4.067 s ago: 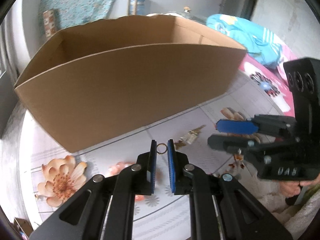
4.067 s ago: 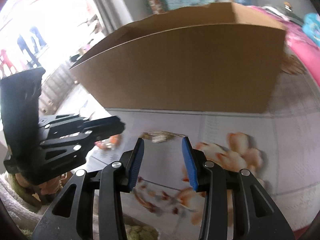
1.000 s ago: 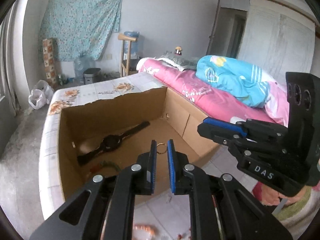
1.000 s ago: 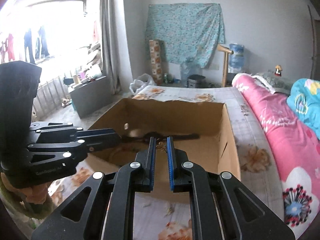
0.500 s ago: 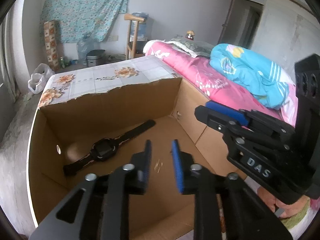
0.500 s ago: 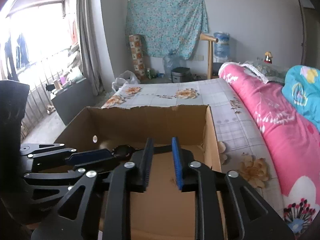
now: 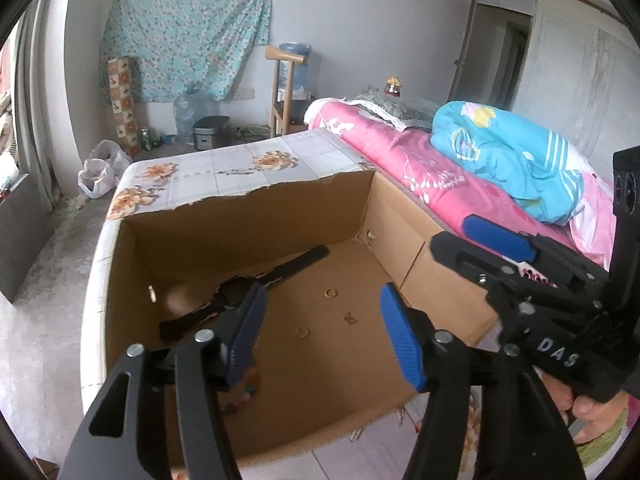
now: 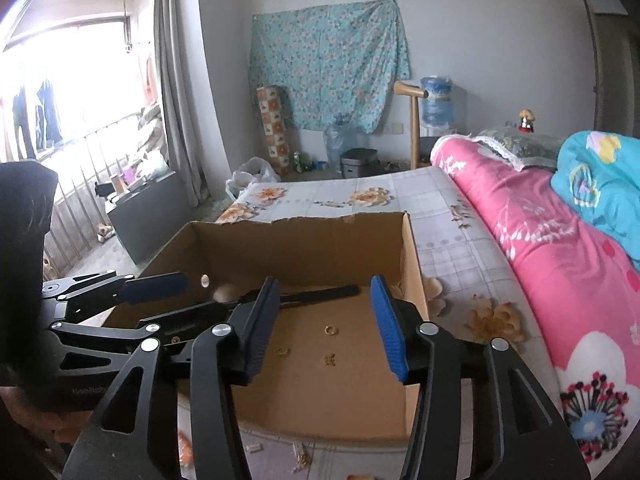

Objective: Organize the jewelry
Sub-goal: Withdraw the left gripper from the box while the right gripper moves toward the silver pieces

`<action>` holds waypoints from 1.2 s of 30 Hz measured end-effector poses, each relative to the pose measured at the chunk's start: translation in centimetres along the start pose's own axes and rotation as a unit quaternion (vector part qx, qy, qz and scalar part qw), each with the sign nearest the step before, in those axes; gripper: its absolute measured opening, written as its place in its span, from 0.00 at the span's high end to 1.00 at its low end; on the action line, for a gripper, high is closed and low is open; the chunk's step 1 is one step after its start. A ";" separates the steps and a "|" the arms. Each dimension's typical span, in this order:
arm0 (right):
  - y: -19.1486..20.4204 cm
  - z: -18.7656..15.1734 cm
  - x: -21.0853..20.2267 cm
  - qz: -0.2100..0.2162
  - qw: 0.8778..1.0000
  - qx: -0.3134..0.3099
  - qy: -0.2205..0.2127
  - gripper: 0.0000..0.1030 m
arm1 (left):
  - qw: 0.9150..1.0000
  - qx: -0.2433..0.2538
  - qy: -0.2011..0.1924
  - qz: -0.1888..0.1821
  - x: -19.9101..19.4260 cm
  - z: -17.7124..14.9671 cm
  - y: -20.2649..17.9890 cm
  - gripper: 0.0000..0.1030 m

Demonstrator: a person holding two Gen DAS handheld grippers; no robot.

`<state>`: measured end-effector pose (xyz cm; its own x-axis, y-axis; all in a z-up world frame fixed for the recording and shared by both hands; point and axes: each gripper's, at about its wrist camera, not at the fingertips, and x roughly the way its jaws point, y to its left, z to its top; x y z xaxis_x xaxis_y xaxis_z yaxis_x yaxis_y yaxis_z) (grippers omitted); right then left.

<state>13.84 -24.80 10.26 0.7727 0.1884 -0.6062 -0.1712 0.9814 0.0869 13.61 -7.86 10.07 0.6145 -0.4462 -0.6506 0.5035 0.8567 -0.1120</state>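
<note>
An open cardboard box (image 7: 248, 216) (image 8: 412, 264) stands on the floral table. On its floor lie a black watch (image 7: 240, 292) (image 8: 320, 292), two gold rings (image 7: 330, 293) (image 7: 301, 332) and a small gold earring (image 7: 349, 318). The right wrist view shows a ring (image 8: 329, 329), another ring (image 8: 282, 350) and the earring (image 8: 329, 359). My left gripper (image 7: 322, 332) is open and empty above the box. My right gripper (image 8: 325, 326) is open and empty above the box, beside the left one.
Small jewelry pieces lie on the table in front of the box (image 8: 300, 458) (image 7: 354, 434). A pink bed (image 8: 560, 264) with a blue blanket (image 7: 508, 164) lies to the right. A colourful bead piece (image 7: 244, 394) sits in the box's near left corner.
Both grippers have opened wide. The ring from the left and the earring from the right have dropped and now lie on the box floor.
</note>
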 end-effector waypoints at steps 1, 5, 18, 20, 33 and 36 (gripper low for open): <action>-0.1 -0.1 -0.7 0.001 1.000 0.001 -0.003 0.51 | 1.000 -0.001 -0.002 0.002 -0.5 -0.2 0.0 0.40; -0.7 -0.6 -2.8 0.001 1.000 0.006 -0.009 0.50 | 1.000 -0.004 -0.012 0.013 -2.8 -1.3 0.4 0.31; -2.1 -6.0 -7.2 -0.009 0.999 0.024 0.037 0.48 | 0.999 0.022 0.009 0.025 -8.0 -7.8 0.6 0.14; -2.2 -7.1 -6.9 -0.009 0.998 0.033 0.054 0.48 | 0.999 0.027 0.023 0.021 -7.7 -8.8 0.1 0.13; -0.7 -10.9 -3.6 -0.025 0.989 0.042 0.142 0.48 | 0.988 0.040 0.136 0.058 -1.2 -12.3 -2.4 0.12; -0.5 -11.0 -3.1 -0.022 0.988 0.042 0.150 0.48 | 0.986 0.040 0.150 0.064 -0.2 -12.4 -2.4 0.12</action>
<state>4.79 -26.29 3.39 0.5601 0.1392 -0.8166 -0.0816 0.9903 0.1129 4.73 -6.63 1.12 0.4751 -0.2301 -0.8493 0.4874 0.8724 0.0363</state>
